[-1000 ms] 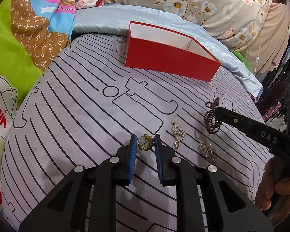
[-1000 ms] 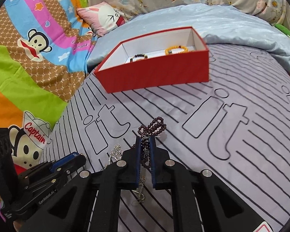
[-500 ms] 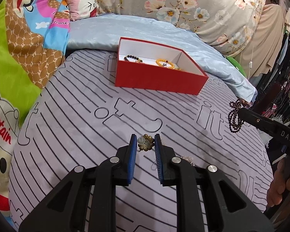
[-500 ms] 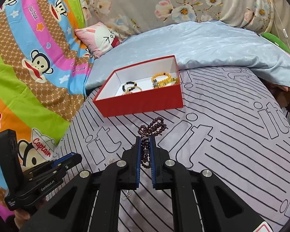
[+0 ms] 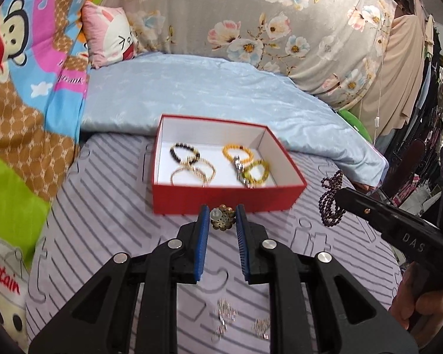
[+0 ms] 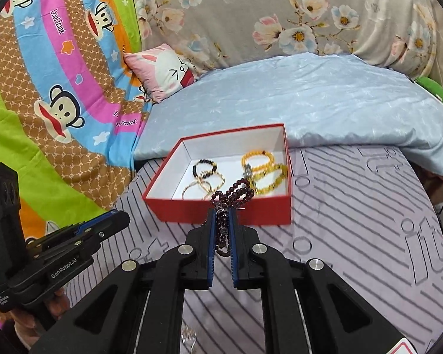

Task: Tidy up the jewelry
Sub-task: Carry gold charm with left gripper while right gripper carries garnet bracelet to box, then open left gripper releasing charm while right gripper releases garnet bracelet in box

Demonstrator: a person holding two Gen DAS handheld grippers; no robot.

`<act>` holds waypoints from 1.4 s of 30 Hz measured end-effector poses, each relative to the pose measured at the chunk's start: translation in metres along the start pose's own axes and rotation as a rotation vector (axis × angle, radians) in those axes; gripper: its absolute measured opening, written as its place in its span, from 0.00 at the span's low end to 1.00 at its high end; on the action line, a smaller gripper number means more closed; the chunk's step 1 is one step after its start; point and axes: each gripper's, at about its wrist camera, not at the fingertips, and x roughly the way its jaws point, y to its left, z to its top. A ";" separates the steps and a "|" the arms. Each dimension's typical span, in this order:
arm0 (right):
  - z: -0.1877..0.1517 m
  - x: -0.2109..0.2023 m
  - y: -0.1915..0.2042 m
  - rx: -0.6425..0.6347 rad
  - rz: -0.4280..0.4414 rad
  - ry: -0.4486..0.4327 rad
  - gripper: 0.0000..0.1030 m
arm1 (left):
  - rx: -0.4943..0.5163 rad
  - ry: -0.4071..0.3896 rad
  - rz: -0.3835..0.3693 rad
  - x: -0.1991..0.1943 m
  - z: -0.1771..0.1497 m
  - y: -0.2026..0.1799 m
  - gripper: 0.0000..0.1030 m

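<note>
Left hand-held gripper (image 5: 220, 216): clenched on a small brooch (image 5: 222, 221), gold-brown with a pale round centre, pinched at the tips of the blue pads; the piece hangs clear of the bed, in front of the box's near wall.
Right hand-held gripper (image 6: 221, 219): clenched on a dark red bead bracelet (image 6: 231, 194); loops stick out past the tips and more beads run down between the pads.
Box (image 5: 226, 199): red outside, white inside, open, resting on the striped sheet (image 5: 103, 224).
In the box: a black bead bracelet (image 5: 183, 151), gold bangles (image 5: 195, 171), yellow bead bracelets (image 5: 239, 155); a silver piece among the yellow ones is too blurred to name.
Left on the bed: two small silver pieces (image 5: 226, 314), blurred and partly hidden behind the left gripper's frame.
Hands: only fingers (image 5: 410, 301) show under the right gripper's handle, cut off at the picture's edge.
Behind: a pale blue quilt (image 5: 206, 91), a pink pillow (image 5: 109, 35), a floral cushion (image 5: 251, 14).
</note>
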 end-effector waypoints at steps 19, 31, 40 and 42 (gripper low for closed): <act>0.052 0.104 -0.005 -0.020 0.026 0.062 0.07 | -0.005 0.022 0.026 0.104 0.063 0.013 0.17; 0.044 0.139 -0.004 -0.017 0.027 0.116 0.07 | 0.000 0.066 0.050 0.136 0.060 0.023 0.17; 0.043 0.150 -0.002 -0.020 0.027 0.127 0.08 | 0.002 0.075 0.057 0.145 0.061 0.029 0.17; 0.043 0.151 -0.001 -0.024 0.027 0.128 0.08 | 0.005 0.078 0.060 0.146 0.060 0.029 0.17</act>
